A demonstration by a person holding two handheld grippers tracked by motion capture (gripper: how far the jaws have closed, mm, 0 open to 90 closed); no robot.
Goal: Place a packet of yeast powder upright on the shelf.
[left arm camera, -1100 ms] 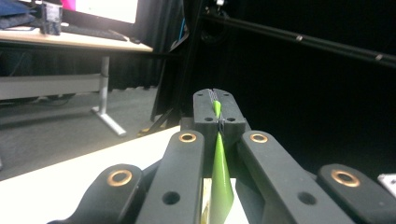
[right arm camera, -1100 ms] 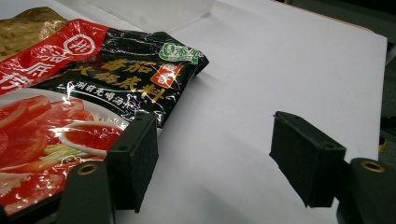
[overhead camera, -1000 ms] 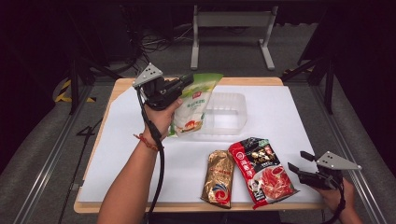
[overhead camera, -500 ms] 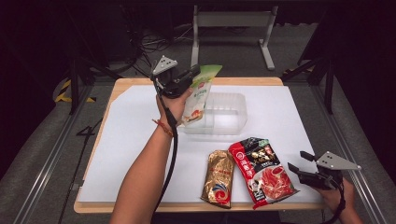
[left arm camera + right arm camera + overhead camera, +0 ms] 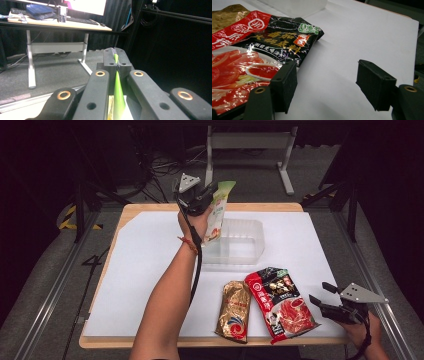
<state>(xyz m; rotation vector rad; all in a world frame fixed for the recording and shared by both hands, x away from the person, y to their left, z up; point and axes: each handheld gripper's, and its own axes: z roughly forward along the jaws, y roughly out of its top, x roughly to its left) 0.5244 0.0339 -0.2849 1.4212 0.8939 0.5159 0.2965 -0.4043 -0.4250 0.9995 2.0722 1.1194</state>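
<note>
Three packets and one container make up the working set, listed here from largest to smallest.

Table (image 5: pixel 150 270): white-covered surface carrying everything; its near edge keeps the waiting packets within the person's reach.

Clear tub (image 5: pixel 239 242): open-topped plastic container at the middle of the far half, judged to be the destination, since the lifted packet hangs at its left rim.

Red and black packet (image 5: pixel 280 302): lies flat near the front edge, its right side just beside the right gripper, probably staged for a later pick.

Gold packet (image 5: pixel 234 310): lies flat touching the red and black packet's left side, well apart from the tub.

Green packet (image 5: pixel 218 212): the item in hand; held upright by its upper part, off the table, its lower end hanging at the tub's left wall. Hanging vertically lets it drop in narrow end first.

Left gripper (image 5: pixel 210 195): jaws clenched on the green packet; in the left gripper view the film (image 5: pixel 117 95) stands edge-on between them.

Right gripper (image 5: pixel 320 295): jaws apart and empty, resting low at the table's near right corner, clear of the left arm's path.
</note>
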